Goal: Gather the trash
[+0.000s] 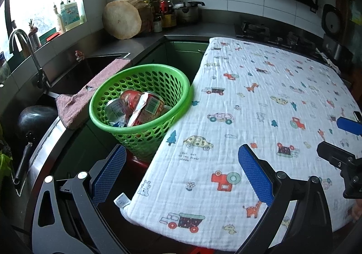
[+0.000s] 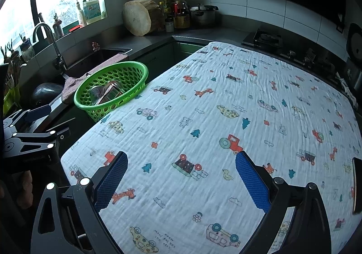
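Both claws, left [image 1: 181, 177] and right [image 2: 181, 179], stand spread and empty over the bare cloth [image 2: 203, 107]. Trash [image 1: 138, 109] sits in the basket [image 1: 183, 104]; light, crinkly, likely slippery, so you should pinch wrapper edges.

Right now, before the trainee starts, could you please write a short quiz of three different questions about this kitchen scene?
1. True or false: the green basket already holds trash such as a crushed can.
2. What lies on the printed cloth between the fingers of the right gripper? A) a bottle B) nothing C) a spoon
3. Fill in: both the left gripper and the right gripper are ____.

Key: 1 true; 2 B; 3 open
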The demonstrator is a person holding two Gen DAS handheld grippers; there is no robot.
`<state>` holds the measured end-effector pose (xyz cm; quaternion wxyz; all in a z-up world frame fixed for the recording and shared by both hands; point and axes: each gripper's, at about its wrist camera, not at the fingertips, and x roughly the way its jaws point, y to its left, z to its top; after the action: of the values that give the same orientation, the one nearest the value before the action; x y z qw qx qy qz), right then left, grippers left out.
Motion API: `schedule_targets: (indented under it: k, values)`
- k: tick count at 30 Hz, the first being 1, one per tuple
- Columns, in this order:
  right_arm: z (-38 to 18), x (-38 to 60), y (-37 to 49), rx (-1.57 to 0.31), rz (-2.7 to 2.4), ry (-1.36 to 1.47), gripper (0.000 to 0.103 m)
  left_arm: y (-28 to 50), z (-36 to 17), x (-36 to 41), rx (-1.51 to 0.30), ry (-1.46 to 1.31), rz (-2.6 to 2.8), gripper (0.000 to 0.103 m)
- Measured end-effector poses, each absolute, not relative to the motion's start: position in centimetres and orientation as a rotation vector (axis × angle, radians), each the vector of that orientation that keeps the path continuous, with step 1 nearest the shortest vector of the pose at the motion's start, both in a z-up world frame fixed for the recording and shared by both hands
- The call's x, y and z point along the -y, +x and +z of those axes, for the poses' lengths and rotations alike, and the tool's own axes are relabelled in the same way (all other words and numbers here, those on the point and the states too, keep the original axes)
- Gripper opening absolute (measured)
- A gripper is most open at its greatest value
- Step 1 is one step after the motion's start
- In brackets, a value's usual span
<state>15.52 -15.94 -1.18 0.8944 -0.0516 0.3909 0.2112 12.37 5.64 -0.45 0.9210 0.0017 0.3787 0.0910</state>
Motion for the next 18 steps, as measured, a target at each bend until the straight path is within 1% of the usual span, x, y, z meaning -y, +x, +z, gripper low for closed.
schedule_targets:
  k: [18]
  values:
    - [-1.16, 16.29, 15.3, -0.81, 0.426, -0.103, 0.093, 12.32, -0.83, -5.17, -0.792, -0.006, 0.155, 0.098]
